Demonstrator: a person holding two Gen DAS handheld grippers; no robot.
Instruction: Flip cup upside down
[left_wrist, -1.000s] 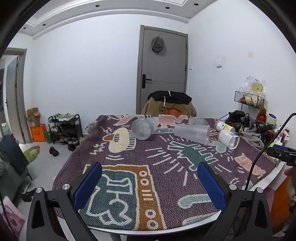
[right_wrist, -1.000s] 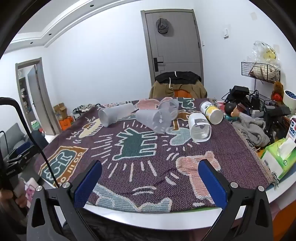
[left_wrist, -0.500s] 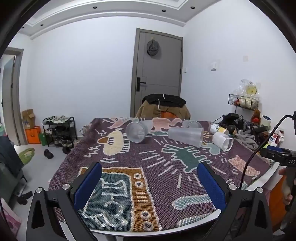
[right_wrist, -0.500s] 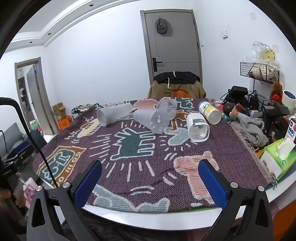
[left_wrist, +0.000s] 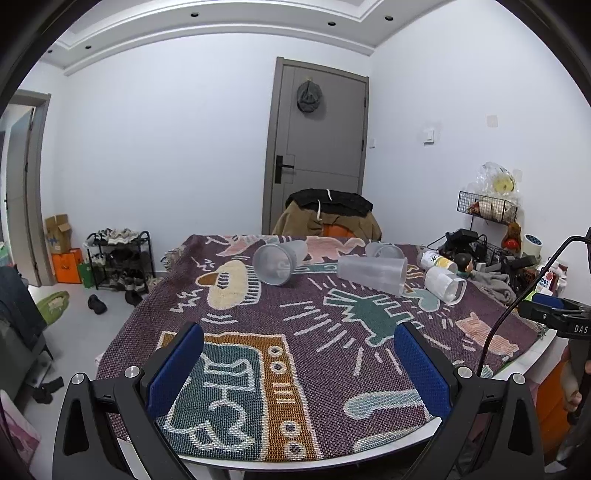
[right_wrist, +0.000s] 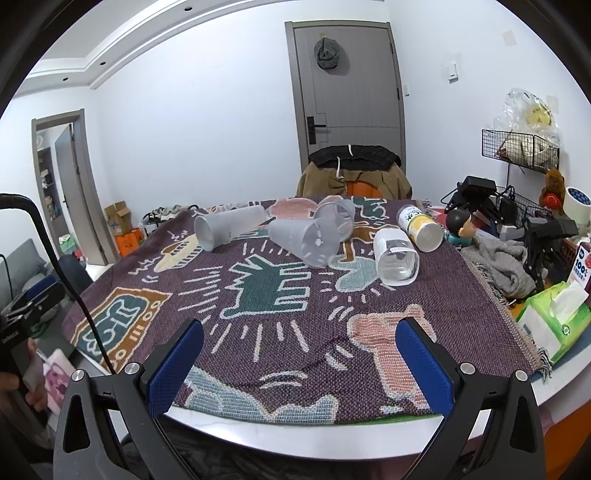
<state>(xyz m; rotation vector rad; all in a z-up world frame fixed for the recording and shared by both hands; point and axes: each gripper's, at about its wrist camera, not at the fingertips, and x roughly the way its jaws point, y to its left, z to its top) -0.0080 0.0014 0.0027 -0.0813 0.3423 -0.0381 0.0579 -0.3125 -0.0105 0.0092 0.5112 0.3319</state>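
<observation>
Several frosted translucent plastic cups lie on their sides at the far end of the desk; none is gripped, and the pictures don't show which one is the target. Left-wrist view: grey frosted cup (left_wrist: 277, 263) at about 12 o'clock from the left tool, open mouth facing the camera. A longer frosted cup (left_wrist: 371, 273) lies at 1 o'clock, rim to the right. A third frosted cup (left_wrist: 384, 251) just behind it is mostly hidden, only the rim showing. A clear plastic tumbler (left_wrist: 445, 285) on its side sits at 2 o'clock, and a white can with a yellow label (left_wrist: 437, 261) lies behind that.

Right-wrist view: same group at 11 to 1 o'clock. Long frosted cup (right_wrist: 229, 227), the tapered one (right_wrist: 304, 240) touching the half-hidden cup (right_wrist: 338, 218) behind it, then the tumbler (right_wrist: 396, 256) and the can (right_wrist: 421, 228). Label text is too small to read.

All lie on a purple woven cloth with cartoon figures (left_wrist: 332, 332) covering the white desk (right_wrist: 332, 432); only the desk's edge shows.

Left tool (left_wrist: 299, 363): blue pads spread wide, nothing between them, at the near desk edge, well apart from the cups. Right tool (right_wrist: 299, 363): same, wide apart, holding nothing.

Right side: clutter of grey fabric (right_wrist: 498, 266), a green tissue box (right_wrist: 554, 321) and a wire rack (right_wrist: 521, 147); details are hard to make out. Fisheye rim cuts off the corners.
</observation>
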